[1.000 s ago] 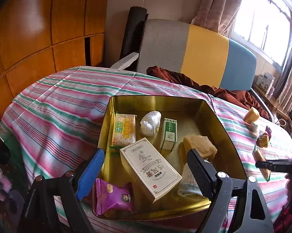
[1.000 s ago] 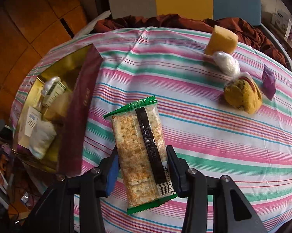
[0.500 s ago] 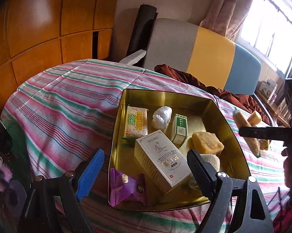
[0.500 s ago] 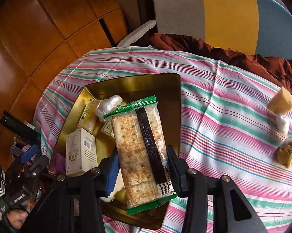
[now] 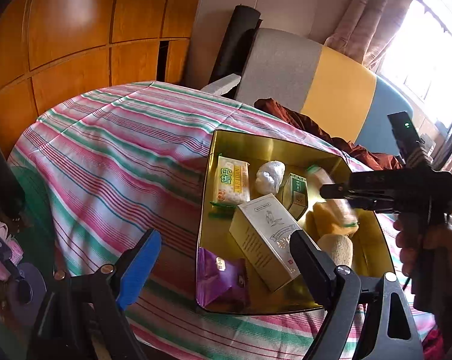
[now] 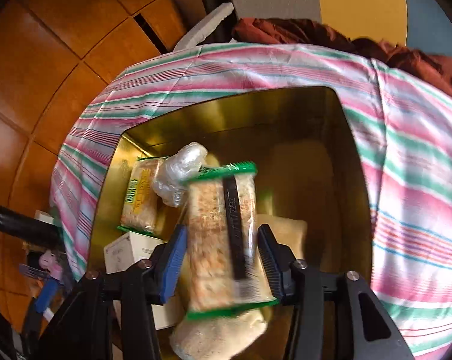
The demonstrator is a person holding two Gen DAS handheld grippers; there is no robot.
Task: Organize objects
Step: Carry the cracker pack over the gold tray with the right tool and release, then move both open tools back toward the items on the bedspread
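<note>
My left camera looks down from the near edge; my right hangs close above; both share the gold tin [image 5: 274,150].

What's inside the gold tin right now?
In the gold tin: white box, purple packet, green box, yellow-green packet, plastic-wrapped lump, yellow sponge. Its floor beneath them is covered.

Glossy gold metal tin [image 5: 286,147]; matt striped cloth tablecloth [image 5: 120,150]; shiny plastic cracker wrapper [image 6: 222,240]
</note>
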